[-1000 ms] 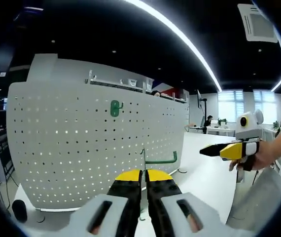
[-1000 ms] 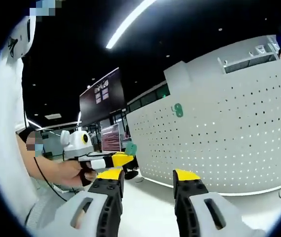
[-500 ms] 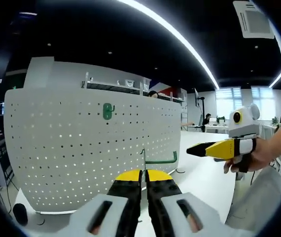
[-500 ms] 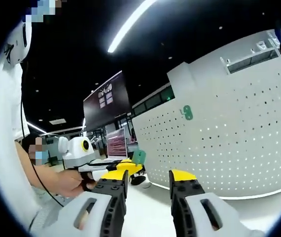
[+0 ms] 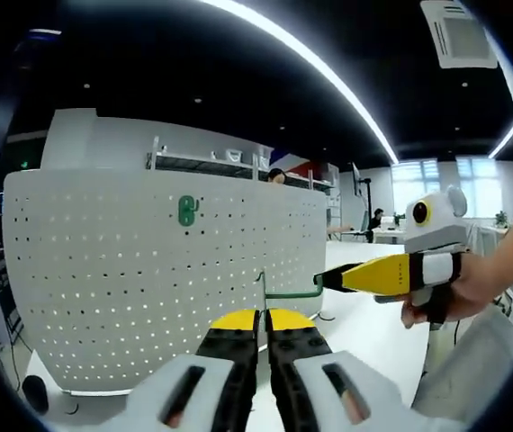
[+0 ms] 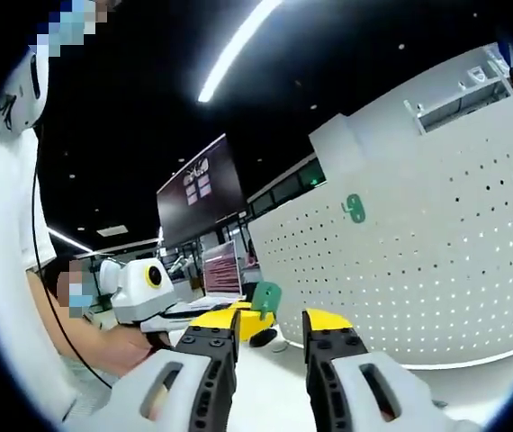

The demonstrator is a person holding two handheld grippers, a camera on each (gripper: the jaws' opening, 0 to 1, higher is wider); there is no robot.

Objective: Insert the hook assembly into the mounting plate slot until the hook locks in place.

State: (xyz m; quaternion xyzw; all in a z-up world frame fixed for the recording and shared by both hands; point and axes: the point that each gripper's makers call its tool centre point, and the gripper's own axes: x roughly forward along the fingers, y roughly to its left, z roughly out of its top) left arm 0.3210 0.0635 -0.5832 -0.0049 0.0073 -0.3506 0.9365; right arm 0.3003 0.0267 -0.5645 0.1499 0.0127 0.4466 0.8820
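Your right gripper (image 5: 328, 280) advanced, jaws slightly parted, toward the green hook (image 5: 288, 292) clamped by your left gripper (image 5: 262, 321).

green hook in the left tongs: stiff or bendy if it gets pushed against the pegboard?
Probably stiff: the green hook keeps a straight arm with a sharp bend. Likely light, being thin. Held at one end by the left tongs, it may pivot when pressed against the pegboard.
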